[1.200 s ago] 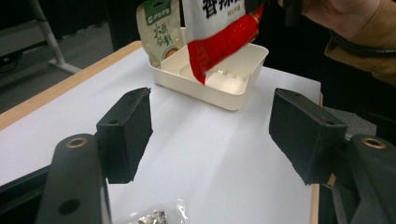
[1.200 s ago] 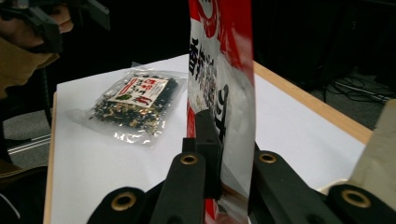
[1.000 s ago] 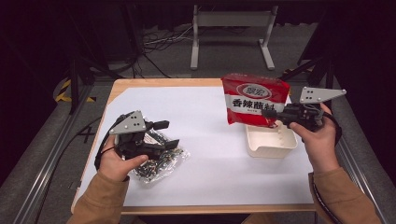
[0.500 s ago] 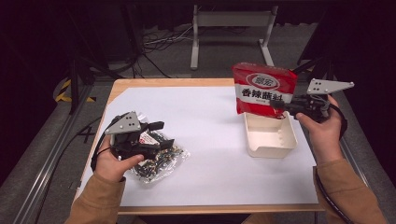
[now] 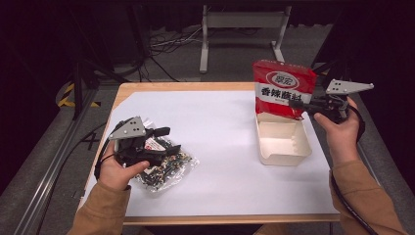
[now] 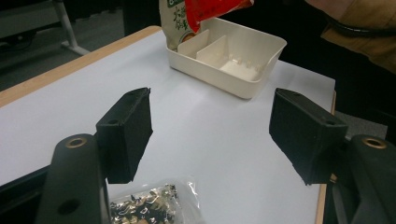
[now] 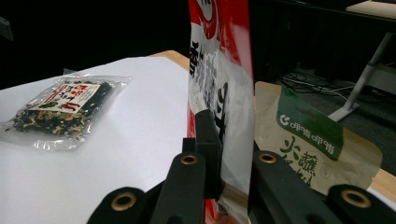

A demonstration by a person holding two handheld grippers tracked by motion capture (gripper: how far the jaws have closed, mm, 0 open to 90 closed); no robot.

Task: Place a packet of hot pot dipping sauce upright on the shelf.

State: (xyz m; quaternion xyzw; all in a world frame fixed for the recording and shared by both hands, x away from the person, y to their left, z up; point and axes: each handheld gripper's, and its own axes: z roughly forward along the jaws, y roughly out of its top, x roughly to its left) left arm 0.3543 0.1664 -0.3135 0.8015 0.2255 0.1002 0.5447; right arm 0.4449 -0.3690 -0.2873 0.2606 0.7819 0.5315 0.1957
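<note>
A red sauce packet (image 5: 283, 88) with white lettering hangs upright over the far end of a white divided tray (image 5: 284, 152). My right gripper (image 5: 299, 105) is shut on its lower right edge; in the right gripper view the jaws pinch the red packet (image 7: 218, 70) between them. At the table's left, my left gripper (image 5: 170, 140) stands open just above a clear packet of dried flakes (image 5: 169, 165). In the left gripper view the open left gripper (image 6: 212, 121) has nothing between its pads, and the clear packet (image 6: 149, 207) lies below them.
A beige packet with a green label (image 7: 308, 140) lies behind the red one, by the tray's (image 6: 252, 77) far end. White paper (image 5: 215, 127) covers the wooden table. Black frames and cables sit on the floor beyond the far edge.
The right hand has carried the red packet to the right and farther back, from beside the tray to over its far end. The left gripper has barely moved.
</note>
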